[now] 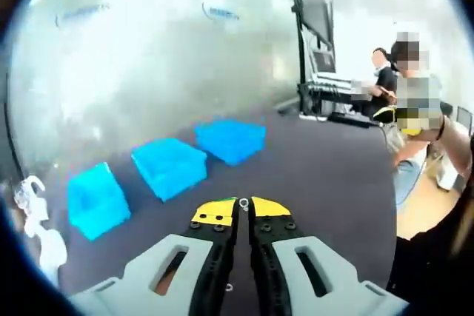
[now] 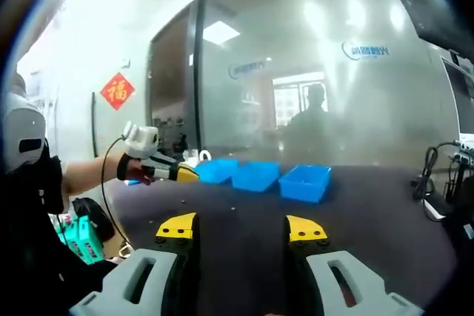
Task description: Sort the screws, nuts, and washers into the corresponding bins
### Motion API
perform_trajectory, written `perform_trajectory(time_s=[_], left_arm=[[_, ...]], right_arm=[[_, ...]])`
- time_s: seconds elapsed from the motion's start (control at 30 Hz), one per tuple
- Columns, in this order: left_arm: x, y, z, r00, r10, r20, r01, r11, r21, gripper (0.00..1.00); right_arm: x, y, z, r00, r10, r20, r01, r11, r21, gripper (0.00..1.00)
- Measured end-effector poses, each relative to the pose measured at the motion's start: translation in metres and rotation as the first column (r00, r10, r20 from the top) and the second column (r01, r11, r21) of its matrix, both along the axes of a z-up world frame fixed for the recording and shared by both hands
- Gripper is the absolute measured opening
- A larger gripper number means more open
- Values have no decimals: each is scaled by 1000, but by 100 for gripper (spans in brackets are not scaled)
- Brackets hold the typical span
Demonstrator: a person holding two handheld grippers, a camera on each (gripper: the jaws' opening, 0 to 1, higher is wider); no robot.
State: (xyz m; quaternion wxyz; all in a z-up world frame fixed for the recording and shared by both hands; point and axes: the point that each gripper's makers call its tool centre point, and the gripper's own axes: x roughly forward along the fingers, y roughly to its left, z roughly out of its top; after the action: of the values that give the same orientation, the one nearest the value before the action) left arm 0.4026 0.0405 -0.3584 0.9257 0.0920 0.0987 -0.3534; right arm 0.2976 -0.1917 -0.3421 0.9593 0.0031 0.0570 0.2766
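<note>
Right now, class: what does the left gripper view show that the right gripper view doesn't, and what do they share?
Left gripper view alone: the left gripper shut on a small metal part, and a monitor. Right gripper view alone: the right gripper open, a red wall ornament, a few small parts on the table, and the left gripper seen from the side. Both: three blue bins on the dark table.

Three bins [image 1: 169,167], bright blue. Tabletop [image 1: 326,183], dark purple-grey. Left gripper [image 1: 243,203]: yellow tips, black jaws, pale grey housing. Right gripper [image 2: 242,228]: same colours. Wall ornament [image 2: 117,90], red diamond with gold character.
</note>
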Motion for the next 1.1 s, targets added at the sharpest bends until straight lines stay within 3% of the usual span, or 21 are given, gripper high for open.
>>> perform_trajectory(time_s=[0.2, 0.33, 0.4, 0.53, 0.7, 0.83, 0.87, 0.97, 1.1], left_arm=[[-14, 20, 19, 994, 82, 73, -76, 994, -79, 2], [-10, 49, 36, 958, 247, 148, -225, 963, -149, 2], [-9, 57, 38, 948, 283, 145, -254, 948, -190, 2], [-1, 68, 38, 938, 317, 144, -286, 937, -200, 2], [22, 85, 48, 926, 348, 144, -311, 922, -230, 2], [53, 105, 57, 907, 392, 153, -354, 908, -224, 2], [61, 112, 59, 896, 414, 162, -375, 900, -224, 2], [90, 130, 56, 881, 458, 119, -423, 874, -237, 1], [124, 148, 50, 867, 486, 113, -455, 863, -220, 1]], right_arm=[[2, 0, 6, 1000, -7, 10, 7, 1000, 5, 41], [3, 2, 8, 1000, -3, 14, 3, 1000, 8, 41], [4, 5, 9, 1000, 2, 15, -2, 1000, 13, 41], [4, 11, 11, 1000, 14, 18, -14, 1000, 10, 41], [2, 15, 13, 999, 28, 24, -28, 1000, 13, 41], [0, 15, 17, 999, 30, 29, -31, 999, 17, 41], [0, 14, 17, 999, 30, 30, -30, 999, 17, 41], [-1, 13, 18, 999, 26, 31, -27, 1000, 17, 41], [-1, 10, 16, 999, 22, 26, -23, 1000, 22, 41]])
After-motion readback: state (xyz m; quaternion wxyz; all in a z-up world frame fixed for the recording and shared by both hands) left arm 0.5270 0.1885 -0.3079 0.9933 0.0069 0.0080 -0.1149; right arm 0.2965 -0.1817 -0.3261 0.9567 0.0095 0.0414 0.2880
